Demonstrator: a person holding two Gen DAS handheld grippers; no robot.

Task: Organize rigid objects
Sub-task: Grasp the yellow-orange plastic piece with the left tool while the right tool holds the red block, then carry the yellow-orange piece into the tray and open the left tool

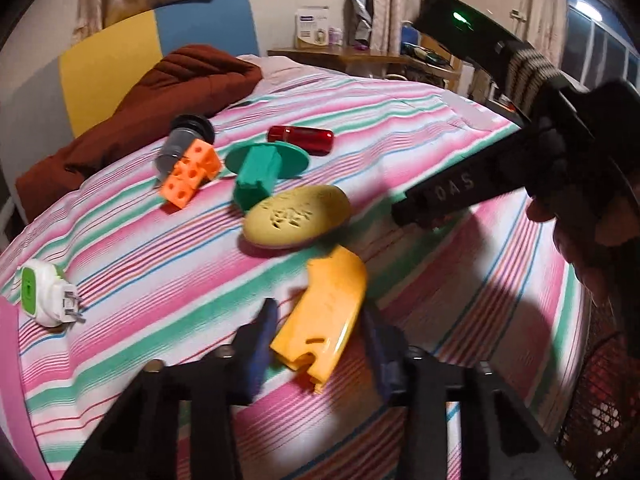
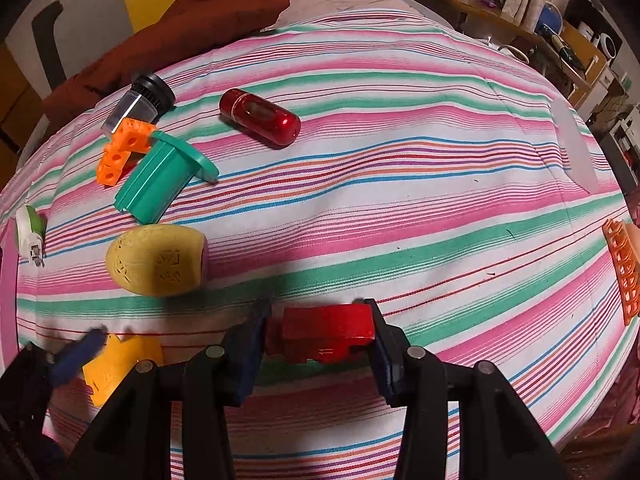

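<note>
Here, I hold a yellow piece (image 1: pixel 324 312) in my left gripper (image 1: pixel 316 344) and a red block (image 2: pixel 326 334) in my right gripper (image 2: pixel 320 340), both at six o'clock. Sorting seems barely begun: the capsule (image 2: pixel 260 122), green spool (image 2: pixel 160 178) and orange cubes (image 1: pixel 190 174) remain scattered at ten o'clock.

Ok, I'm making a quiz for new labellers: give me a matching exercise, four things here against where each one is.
1. yellow curved piece
2. red block
3. red capsule
4. green-and-white plug

A. between the right tongs
B. near the bedspread edge, prongs showing
C. between the left tongs
D. lying loose, mid-bedspread

Pairs: 1-C, 2-A, 3-D, 4-B
</note>
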